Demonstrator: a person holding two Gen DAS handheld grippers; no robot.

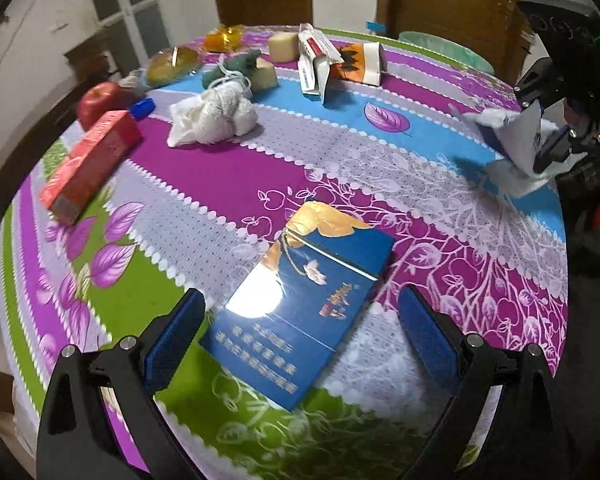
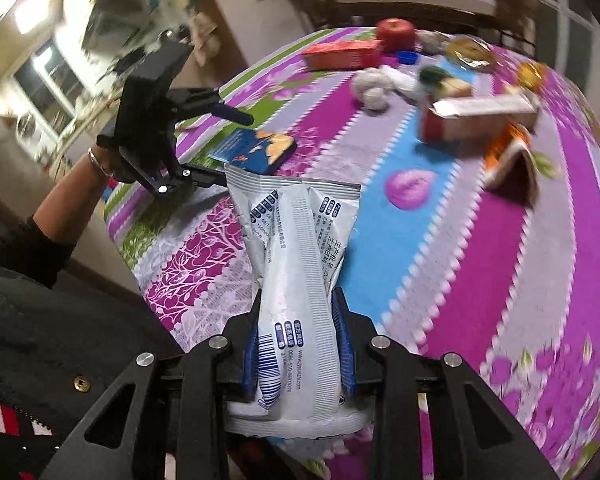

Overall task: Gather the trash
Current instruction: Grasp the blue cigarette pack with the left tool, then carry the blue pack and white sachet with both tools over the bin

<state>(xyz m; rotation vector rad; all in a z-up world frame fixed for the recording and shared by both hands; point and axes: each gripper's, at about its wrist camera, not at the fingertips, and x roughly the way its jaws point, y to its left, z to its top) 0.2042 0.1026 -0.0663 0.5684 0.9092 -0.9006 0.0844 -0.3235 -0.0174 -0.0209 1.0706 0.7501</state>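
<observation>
My left gripper (image 1: 302,312) is open, its blue pads on either side of a blue cigarette pack (image 1: 300,304) that lies flat on the round table. The pack also shows in the right wrist view (image 2: 256,150), with the left gripper (image 2: 224,144) beside it. My right gripper (image 2: 300,320) is shut on a white and blue plastic wrapper (image 2: 296,264), held above the table's edge. It shows at the right of the left wrist view (image 1: 540,152) with the wrapper (image 1: 512,140) in it.
On the flowered tablecloth (image 1: 220,176) lie a red carton (image 1: 88,164), a red apple (image 1: 100,100), a blue bottle cap (image 1: 142,107), a crumpled white tissue (image 1: 216,116), torn paper boxes (image 1: 332,64), a green and yellow sponge (image 1: 252,72) and wrapped food at the far side.
</observation>
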